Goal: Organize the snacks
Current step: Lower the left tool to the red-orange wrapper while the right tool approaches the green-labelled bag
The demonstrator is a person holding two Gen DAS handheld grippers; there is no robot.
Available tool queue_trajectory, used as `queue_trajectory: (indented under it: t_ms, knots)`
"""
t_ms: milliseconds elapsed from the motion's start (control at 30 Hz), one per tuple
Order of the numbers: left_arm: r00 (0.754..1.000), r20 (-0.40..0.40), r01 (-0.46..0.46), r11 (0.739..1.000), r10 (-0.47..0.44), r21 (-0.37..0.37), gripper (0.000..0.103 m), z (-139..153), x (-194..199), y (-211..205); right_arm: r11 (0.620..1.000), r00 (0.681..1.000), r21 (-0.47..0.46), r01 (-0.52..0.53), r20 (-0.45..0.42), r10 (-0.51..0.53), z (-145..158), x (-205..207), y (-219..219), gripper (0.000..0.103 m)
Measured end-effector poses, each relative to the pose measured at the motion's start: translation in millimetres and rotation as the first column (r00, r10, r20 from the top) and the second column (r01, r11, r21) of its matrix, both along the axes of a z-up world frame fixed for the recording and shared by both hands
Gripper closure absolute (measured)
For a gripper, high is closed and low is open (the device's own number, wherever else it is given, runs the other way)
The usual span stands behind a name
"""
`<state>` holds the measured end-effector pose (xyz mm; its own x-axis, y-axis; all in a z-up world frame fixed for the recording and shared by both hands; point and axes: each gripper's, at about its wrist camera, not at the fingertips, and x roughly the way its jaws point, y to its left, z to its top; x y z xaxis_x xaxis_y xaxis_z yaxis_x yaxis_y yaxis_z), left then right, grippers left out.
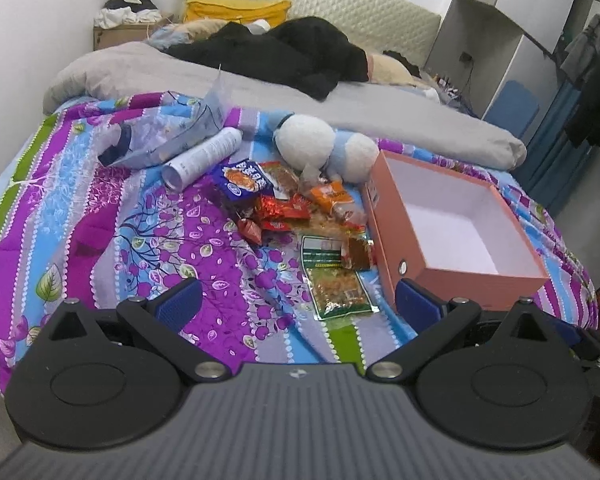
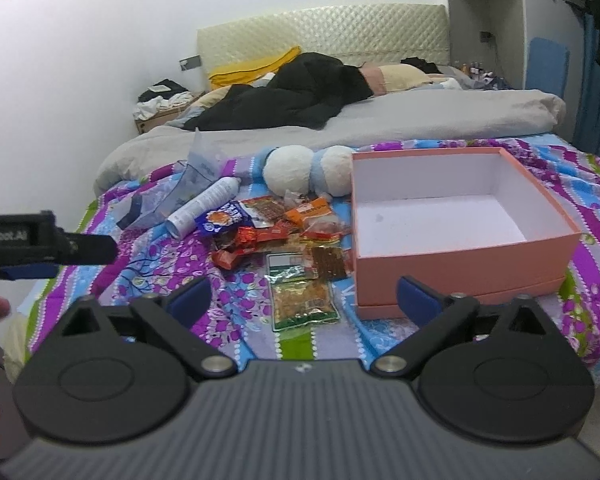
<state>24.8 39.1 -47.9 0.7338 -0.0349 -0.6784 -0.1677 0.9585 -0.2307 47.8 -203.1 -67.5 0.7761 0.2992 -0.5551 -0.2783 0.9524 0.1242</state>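
A: Nearest the lens?
B: The left gripper [image 1: 298, 304], ribbed blue pads spread wide, nothing between them. The right gripper [image 2: 303, 300] is the same: jaws apart, empty, above the quilt [image 1: 100, 240], a glossy floral patchwork in purple, blue and green.

A: Leftmost on the bed?
B: A crumpled clear plastic bag [image 1: 160, 136], then a smooth white cylindrical can [image 1: 204, 158] on its side, touching the bag's edge.

A: And the snacks?
B: In a loose heap mid-quilt, just left of the box. A blue crinkly packet [image 1: 242, 182] lies at the back, red foil wrappers [image 1: 276, 212] in front of it, orange packets [image 1: 334, 196] to the right. Nearest is a flat green-edged clear pouch [image 1: 340, 292] of golden bits, with a small brown sachet [image 1: 356, 252] above it.

A: Behind the heap?
B: A plush toy [image 1: 324, 148], two round white fuzzy lumps joined by pale blue.

A: The box?
B: Salmon-pink cardboard box [image 1: 404, 240], square, lidless, white inside, holding nothing; the sachet touches its left wall.
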Motion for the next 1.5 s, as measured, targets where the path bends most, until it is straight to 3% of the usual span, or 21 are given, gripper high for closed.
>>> queue_trajectory:
  t_ms: [200, 300, 333, 567, 933, 1500]
  knots:
    - [1.000, -0.015, 0.000, 1.000, 0.000, 0.004, 0.000, -18.1, 20.7, 8.9, 0.999, 0.998, 0.004, -0.052, -0.018, 0.052, -11.6, 12.3, 9.6, 0.008]
    - [1.000, 0.000, -0.016, 1.000, 0.016, -0.002, 0.000, -28.3, 32.4, 15.3, 0.997, 0.997, -0.021, -0.071, -0.035, 0.070, -19.0, 20.2, 18.0, 0.029]
    - [1.000, 0.006, -0.017, 1.000, 0.017, -0.005, 0.000, -31.2, 36.1, 17.3, 0.996, 0.996, -0.037, -0.081, -0.040, 0.080, -22.2, 24.1, 21.9, 0.030]
    - [0.999, -0.012, -0.041, 0.999, 0.040, -0.031, 0.001, -57.1, 74.1, 32.9, 0.979, 0.984, -0.099, -0.176, -0.043, 0.172, -38.4, 46.5, 45.6, 0.031]
    - [0.994, -0.101, -0.037, 0.998, 0.032, -0.047, 0.005, -121.1, 152.6, 68.9, 0.950, 0.964, -0.192, -0.245, -0.152, 0.218, -90.9, 102.6, 91.0, 0.032]
    - [0.978, -0.193, 0.089, 0.993, -0.073, 0.076, 0.026, -201.9, 244.8, 63.5, 0.926, 0.943, -0.309, -0.217, -0.310, 0.117, -167.0, 179.8, 104.4, 0.032]
